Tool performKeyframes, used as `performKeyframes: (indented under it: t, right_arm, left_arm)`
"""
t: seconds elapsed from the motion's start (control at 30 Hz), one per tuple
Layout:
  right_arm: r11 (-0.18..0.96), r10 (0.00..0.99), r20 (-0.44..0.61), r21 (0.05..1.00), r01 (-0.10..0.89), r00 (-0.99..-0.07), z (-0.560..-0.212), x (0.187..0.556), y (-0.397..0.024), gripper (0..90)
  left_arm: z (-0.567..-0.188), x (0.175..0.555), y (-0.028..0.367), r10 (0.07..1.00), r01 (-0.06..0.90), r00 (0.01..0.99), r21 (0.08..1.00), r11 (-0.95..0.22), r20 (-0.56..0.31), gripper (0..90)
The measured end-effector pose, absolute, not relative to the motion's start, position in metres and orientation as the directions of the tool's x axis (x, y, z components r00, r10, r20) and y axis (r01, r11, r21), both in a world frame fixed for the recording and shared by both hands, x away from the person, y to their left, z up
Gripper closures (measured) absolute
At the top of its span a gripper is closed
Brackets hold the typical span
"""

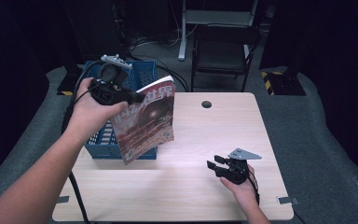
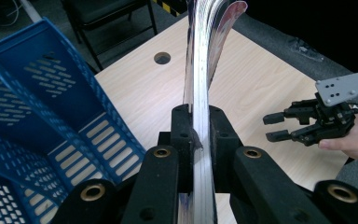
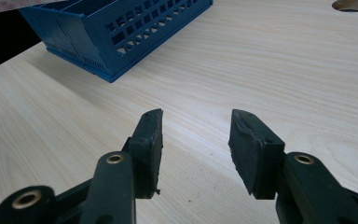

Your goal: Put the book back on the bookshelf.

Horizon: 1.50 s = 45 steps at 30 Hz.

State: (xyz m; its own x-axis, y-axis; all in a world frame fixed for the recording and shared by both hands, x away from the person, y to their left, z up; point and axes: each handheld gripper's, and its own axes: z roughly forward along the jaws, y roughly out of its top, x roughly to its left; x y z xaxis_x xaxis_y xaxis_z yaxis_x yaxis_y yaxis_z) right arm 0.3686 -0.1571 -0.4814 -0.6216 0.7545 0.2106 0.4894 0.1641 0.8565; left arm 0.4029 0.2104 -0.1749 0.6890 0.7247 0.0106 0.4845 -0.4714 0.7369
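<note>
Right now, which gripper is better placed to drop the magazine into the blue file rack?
Left. The left gripper is already shut on the magazine, held up beside the blue file rack. The right gripper is open, low over the table, away from both.

This looks like a lab or recording studio set up for data capture, not a home. A plain light-wood table [image 1: 191, 140] with a cable hole [image 1: 206, 104] stands on grey carpet [image 1: 317, 140], ringed by black curtains [image 1: 326, 46]. Behind it sit a black folding chair [image 1: 223, 51], a white metal stand [image 1: 214, 18], loose cables [image 1: 154, 44] and yellow-black hazard tape [image 1: 266, 80].
</note>
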Motion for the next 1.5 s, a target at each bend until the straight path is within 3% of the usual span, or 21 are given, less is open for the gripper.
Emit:
performKeyframes:
  t: [1.5]
  right_arm:
    - [0.164, 0.751, 0.223, 0.848, 0.504, -0.621, -0.484, 0.37, -0.156, 54.0]
  left_arm:
    - [-0.172, 0.427, 0.302, 0.892, 0.609, 0.451, 0.734, -0.299, -0.012, 83.4]
